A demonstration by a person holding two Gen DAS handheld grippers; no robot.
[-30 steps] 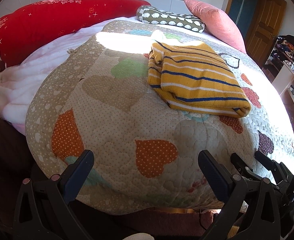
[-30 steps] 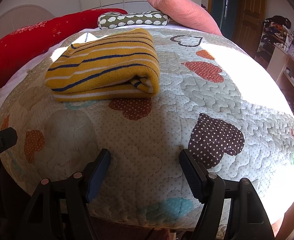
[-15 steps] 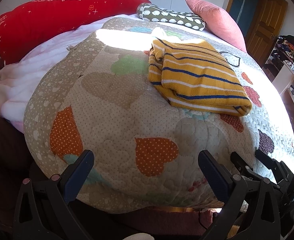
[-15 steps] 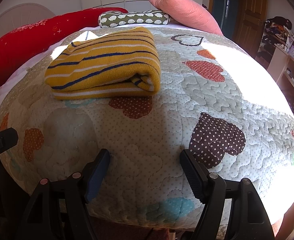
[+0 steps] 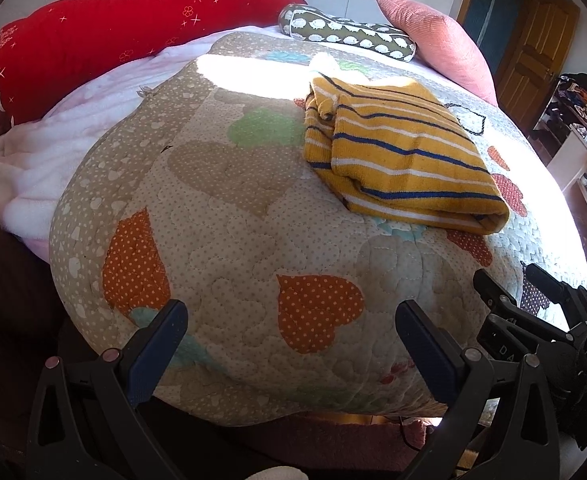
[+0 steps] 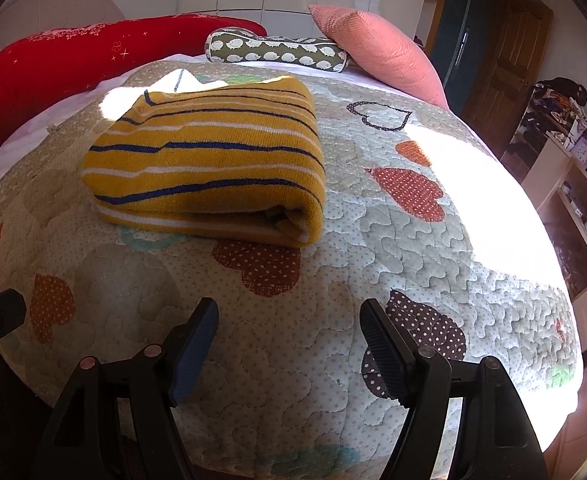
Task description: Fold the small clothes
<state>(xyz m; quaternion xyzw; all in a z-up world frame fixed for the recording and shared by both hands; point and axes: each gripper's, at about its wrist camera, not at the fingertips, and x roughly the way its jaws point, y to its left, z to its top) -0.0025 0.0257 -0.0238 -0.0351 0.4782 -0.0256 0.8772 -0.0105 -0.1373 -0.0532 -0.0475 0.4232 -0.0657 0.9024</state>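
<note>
A yellow garment with white and blue stripes (image 5: 401, 152) (image 6: 213, 164) lies folded into a thick rectangle on the heart-patterned quilt (image 5: 233, 240) (image 6: 413, 248). My left gripper (image 5: 291, 320) stands open near the quilt's front edge, well short of the garment, with nothing between its fingers. My right gripper (image 6: 289, 320) is open too, empty, just in front of the garment's folded edge and not touching it. Part of the right gripper's black frame (image 5: 533, 312) shows at the right of the left wrist view.
At the head of the bed lie a red bolster (image 5: 105, 40) (image 6: 53, 68), a green patterned roll pillow (image 5: 345, 34) (image 6: 277, 50) and a pink cushion (image 5: 433, 40) (image 6: 377, 48). A pink blanket (image 5: 41, 156) bunches at the left. Shelves (image 6: 573, 184) and a wooden door (image 5: 533, 48) stand to the right.
The right wrist view has tilted a little, so the garment now looks closer and more centred. Both grippers stay open and empty; the garment has not moved on the quilt.
</note>
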